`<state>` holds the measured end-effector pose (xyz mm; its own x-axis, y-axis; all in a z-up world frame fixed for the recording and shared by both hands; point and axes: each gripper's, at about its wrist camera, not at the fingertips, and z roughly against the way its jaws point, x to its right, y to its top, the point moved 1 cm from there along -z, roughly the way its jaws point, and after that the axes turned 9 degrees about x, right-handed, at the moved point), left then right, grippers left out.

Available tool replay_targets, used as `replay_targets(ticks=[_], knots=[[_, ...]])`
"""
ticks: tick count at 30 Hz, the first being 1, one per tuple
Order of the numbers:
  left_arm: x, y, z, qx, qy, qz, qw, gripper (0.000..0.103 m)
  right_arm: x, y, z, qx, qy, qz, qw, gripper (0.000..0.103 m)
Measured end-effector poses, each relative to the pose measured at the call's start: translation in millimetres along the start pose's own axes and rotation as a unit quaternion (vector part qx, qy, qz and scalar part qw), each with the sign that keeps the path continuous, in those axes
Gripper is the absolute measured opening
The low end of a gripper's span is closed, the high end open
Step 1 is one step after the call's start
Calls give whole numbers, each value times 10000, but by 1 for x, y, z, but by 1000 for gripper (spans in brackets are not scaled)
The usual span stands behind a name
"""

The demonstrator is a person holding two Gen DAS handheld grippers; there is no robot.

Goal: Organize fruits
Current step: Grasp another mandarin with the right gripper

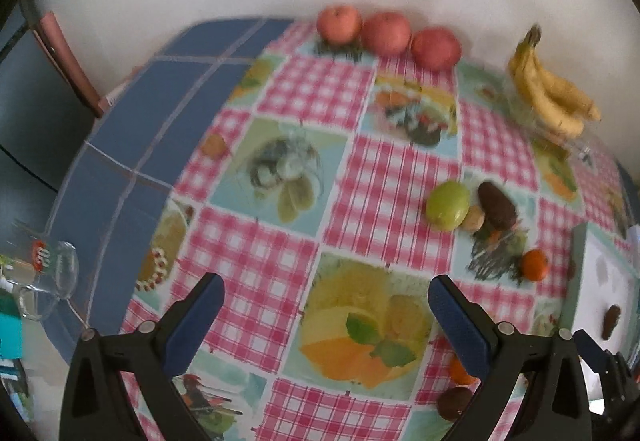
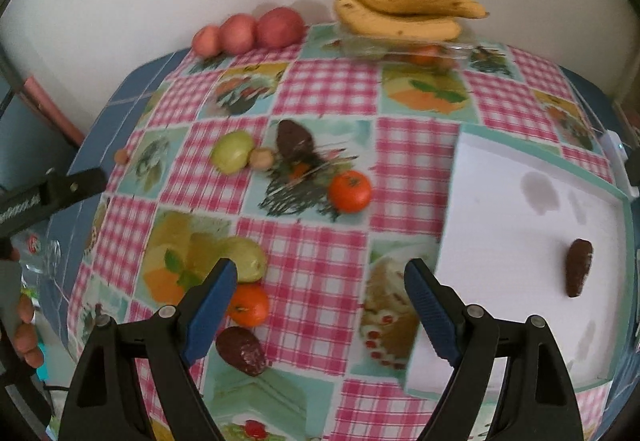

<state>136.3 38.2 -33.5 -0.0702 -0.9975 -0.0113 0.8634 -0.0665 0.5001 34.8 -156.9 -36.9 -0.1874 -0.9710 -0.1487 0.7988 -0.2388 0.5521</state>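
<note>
Both my tongs hang over the table with nothing in them. My left gripper [image 1: 326, 305] has its blue pads spread wide above the checked tablecloth [image 1: 384, 177], over the printed picture of cut citrus. My right gripper [image 2: 320, 295] is spread just as wide, with only cloth between its fingers, its right finger beside the near left corner of the white tray [image 2: 500, 241]. One dark avocado [image 2: 578, 267] lies alone on that tray, toward its right side. The rest of the fruit is loose on the cloth. By my right gripper's left finger sit a green pear-like fruit [image 2: 248, 261], a tangerine [image 2: 249, 305] just below it and a second dark avocado [image 2: 242, 351]. Farther out are a green apple [image 2: 233, 152] touching a small tan fruit [image 2: 262, 159], a third avocado [image 2: 294, 139] and another tangerine [image 2: 349, 191]. Against the wall three red apples [image 2: 246, 31] stand in a row, and a bunch of bananas [image 2: 400, 11] rests on a clear container [image 2: 360, 45]. A drinking glass [image 1: 48, 277] lies at the table's left edge.
</note>
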Motion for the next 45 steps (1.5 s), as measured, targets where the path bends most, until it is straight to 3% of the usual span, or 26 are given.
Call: replay_targets(ticks=[5,9,13,16,18,20,24,26,30,32,45], knots=[[9,-12,-35,-546,-52,-73,9985,103,-10,-8,-17,-271,83,43,9996,86],[10,-17,-46,-713,-26,-80,9974,103,-17,-14,-27,-431,170,99,9989,86],[8,-15,-42,-627,-20,-19,9980,103,-26,-20,-37,-599,253,182,9977,84],[8,-14,-41,-604,-35,11,9982,103,-32,-24,-44,-699,239,299,9968,75],[9,-12,-40,-591,-46,7,9982,103,-36,-26,-47,-744,241,347,9963,74],[12,-12,-39,-580,-67,-2,9983,103,-39,-27,-49,-779,274,401,9958,63],[13,-9,-37,-581,-131,-12,9982,103,-45,-30,-52,-827,315,476,9949,61],[14,-10,-38,-566,-121,-28,9983,103,-50,-32,-53,-837,356,555,9943,52],[15,-8,-36,-527,-154,-18,9985,103,-55,-34,-56,-851,344,656,9936,48],[15,-6,-35,-509,-181,0,9985,103,-56,-34,-59,-872,328,662,9934,38],[33,-8,-34,-539,-386,-130,9977,103,-32,-30,-56,-908,250,438,9946,38]])
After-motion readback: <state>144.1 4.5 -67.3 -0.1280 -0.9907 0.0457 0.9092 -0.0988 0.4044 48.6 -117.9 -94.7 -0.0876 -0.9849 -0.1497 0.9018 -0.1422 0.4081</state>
